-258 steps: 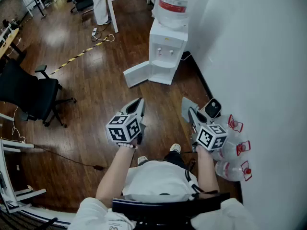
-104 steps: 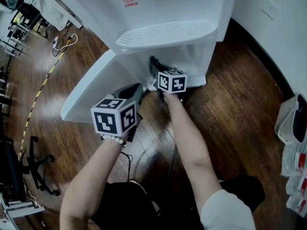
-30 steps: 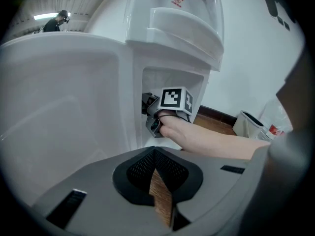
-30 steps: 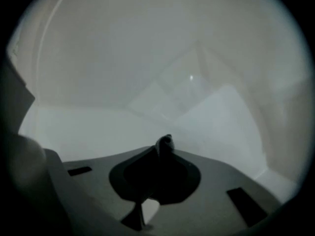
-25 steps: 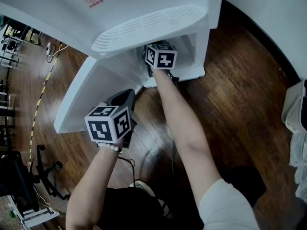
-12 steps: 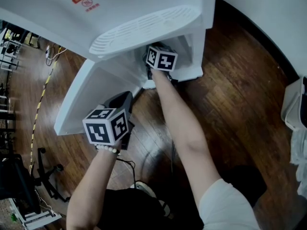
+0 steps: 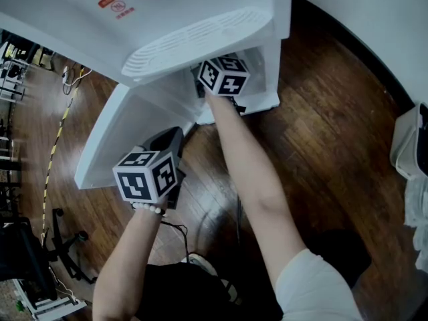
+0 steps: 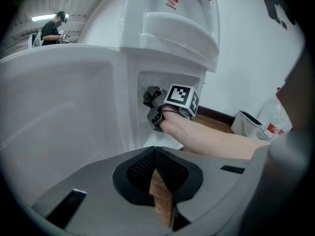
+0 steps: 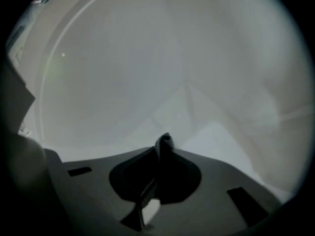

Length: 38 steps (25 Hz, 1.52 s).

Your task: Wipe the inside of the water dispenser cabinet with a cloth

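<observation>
The cloth [image 9: 165,141] shows only as a small dark grey fold that sticks up between the tips of the right gripper [image 9: 164,150], whose jaws are closed on it. The rest of the fabric is hidden behind the jaws. It sits inside the cabinet [image 7: 263,69] of the white water dispenser [image 7: 200,5], in front of pale walls that meet at a back corner [image 9: 187,88]. The light in there is dim, and whether the fold touches a wall or the cabinet floor cannot be told.

From the head view the right gripper's tips are out of sight under the dispenser's ribbed drip tray [image 7: 194,39]; only its marker cube [image 7: 224,75] shows at the cabinet's front edge. In the left gripper view a dark lump [image 8: 150,96] ahead of that cube may be gripper body or cloth. The dispenser's top is cut off by the frame.

The right forearm [image 7: 247,166] stretches straight forward into the opening, with the wrist at the cabinet's mouth. The left forearm [image 7: 127,266] is bent, holding the left gripper [image 7: 174,136] outside. This gripper is just beside the lower edge of the open cabinet door [image 7: 127,132] and above the wooden floor [image 7: 321,112]. Its jaws meet at the tips with nothing between them, and it points towards the cabinet.
</observation>
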Motion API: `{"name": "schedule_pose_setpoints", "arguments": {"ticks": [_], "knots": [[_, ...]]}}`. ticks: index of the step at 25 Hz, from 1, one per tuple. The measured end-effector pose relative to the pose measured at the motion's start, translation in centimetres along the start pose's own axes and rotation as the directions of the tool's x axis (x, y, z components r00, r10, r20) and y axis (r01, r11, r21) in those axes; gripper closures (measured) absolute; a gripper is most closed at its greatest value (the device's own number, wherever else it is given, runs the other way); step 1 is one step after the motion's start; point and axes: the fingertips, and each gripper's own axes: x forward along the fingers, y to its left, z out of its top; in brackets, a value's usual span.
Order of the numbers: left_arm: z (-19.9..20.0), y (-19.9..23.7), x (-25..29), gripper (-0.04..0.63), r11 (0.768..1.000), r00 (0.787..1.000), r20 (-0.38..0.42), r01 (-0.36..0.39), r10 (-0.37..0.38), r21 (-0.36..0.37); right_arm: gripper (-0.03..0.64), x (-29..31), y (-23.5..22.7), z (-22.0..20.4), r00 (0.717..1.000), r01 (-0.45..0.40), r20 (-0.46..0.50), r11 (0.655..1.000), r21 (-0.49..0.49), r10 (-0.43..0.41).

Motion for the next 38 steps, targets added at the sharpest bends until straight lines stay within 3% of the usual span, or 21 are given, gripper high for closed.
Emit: {"name": "schedule_pose_setpoints", "arguments": {"ticks": [4, 14, 22, 29, 38], "knots": [[-0.3, 0.4, -0.1, 0.604, 1.0, 1.0, -0.007, -0.004, 0.004, -0.001, 0.597, 0.2, -0.6, 0.3, 0.999, 0.031, -0.011, 0.999, 0.026, -0.031], [-0.6, 0.6, 0.6, 0.603, 1.0, 1.0, -0.019, -0.006, 0.006, -0.005, 0.597, 0.4, -3.4, -4.1, 0.974, 0.151, -0.183, 0.986, 0.076, -0.135], [-0.6, 0.9, 0.3, 0.603, 1.0, 1.0, -0.015, -0.008, 0.008, -0.014, 0.597, -1.4, -7.4, -8.3, 0.936, 0.278, -0.269, 0.945, 0.171, -0.227], [-0.7, 0.8, 0.1, 0.604, 1.0, 1.0, -0.015, -0.001, 0.001, -0.019, 0.597, -3.3, -11.4, -10.1, 0.898, 0.389, -0.317, 0.885, 0.256, -0.304], [-0.1, 0.1, 0.2, 0.603, 1.0, 1.0, -0.007, 0.012, -0.012, -0.007, 0.597, -2.0, -7.9, -5.0, 0.96, 0.267, -0.147, 0.939, 0.217, -0.239]]}}
